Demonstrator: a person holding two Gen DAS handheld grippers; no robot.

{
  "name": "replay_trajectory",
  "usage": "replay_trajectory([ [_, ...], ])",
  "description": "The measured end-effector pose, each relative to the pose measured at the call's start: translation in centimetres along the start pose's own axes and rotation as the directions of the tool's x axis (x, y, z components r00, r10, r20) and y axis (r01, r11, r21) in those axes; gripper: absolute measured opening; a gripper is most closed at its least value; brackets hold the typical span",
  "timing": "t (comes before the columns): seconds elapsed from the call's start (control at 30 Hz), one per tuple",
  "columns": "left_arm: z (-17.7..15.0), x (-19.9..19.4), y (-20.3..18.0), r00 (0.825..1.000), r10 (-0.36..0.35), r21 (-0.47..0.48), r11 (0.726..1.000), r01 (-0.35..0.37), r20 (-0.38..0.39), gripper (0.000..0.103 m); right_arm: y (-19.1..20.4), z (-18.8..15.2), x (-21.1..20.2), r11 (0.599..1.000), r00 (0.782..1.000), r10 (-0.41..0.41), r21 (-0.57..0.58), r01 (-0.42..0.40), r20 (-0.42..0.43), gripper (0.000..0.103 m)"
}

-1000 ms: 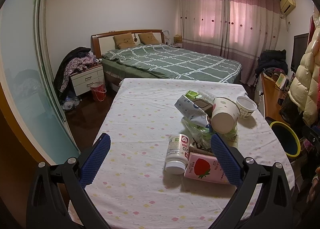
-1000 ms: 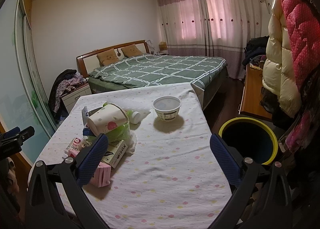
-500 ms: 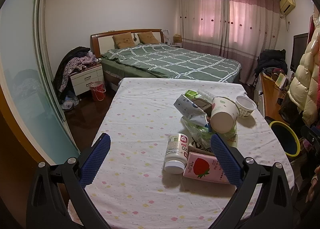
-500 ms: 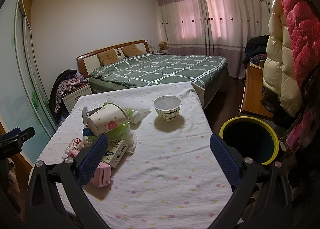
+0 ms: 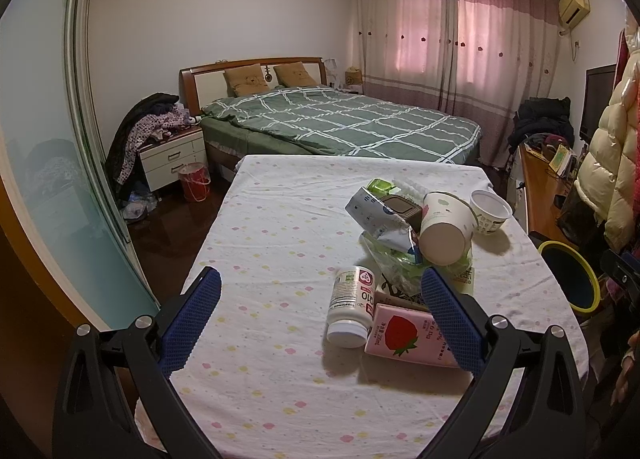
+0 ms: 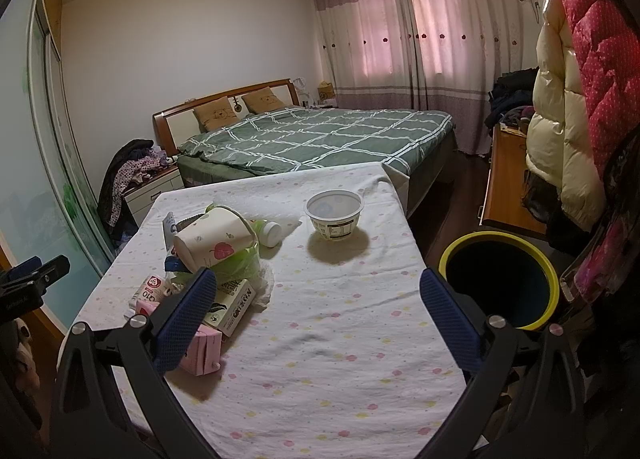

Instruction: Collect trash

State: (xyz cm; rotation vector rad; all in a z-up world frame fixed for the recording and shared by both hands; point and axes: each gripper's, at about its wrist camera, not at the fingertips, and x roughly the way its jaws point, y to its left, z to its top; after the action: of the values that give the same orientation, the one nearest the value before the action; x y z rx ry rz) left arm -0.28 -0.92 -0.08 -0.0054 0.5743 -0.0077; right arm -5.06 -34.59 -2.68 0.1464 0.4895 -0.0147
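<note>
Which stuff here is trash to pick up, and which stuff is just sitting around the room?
For the job:
paper cup
white bowl
pill bottle
pink strawberry carton
yellow-rimmed bin

Just lying about:
bed
nightstand
coats

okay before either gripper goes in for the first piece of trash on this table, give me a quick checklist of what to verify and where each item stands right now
1. Left gripper open and empty: ok, its jaws are spread with nothing between them.
2. Right gripper open and empty: ok, same.
3. Bin within sight and unobstructed: ok, the yellow-rimmed bin stands on the floor by the table's right edge, mouth open.
4. An easy first pick: ok, the white bowl stands upright, apart from the pile.
5. Pile stable: not ok, the paper cup lies tipped on top of the green bag.
6. Bottle cap closed: cannot tell.
</note>
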Motion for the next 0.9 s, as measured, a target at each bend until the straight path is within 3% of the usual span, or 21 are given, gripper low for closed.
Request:
replay_trajectory([
  [0.9,-0.20,0.13,-0.47,1.000,-0.001,0.005,1.000,0.001,-0.004,0.099,0.01,-0.18,0.33,1.000,1.000,0.002,0.005,-0.002,-0.004,0.097],
])
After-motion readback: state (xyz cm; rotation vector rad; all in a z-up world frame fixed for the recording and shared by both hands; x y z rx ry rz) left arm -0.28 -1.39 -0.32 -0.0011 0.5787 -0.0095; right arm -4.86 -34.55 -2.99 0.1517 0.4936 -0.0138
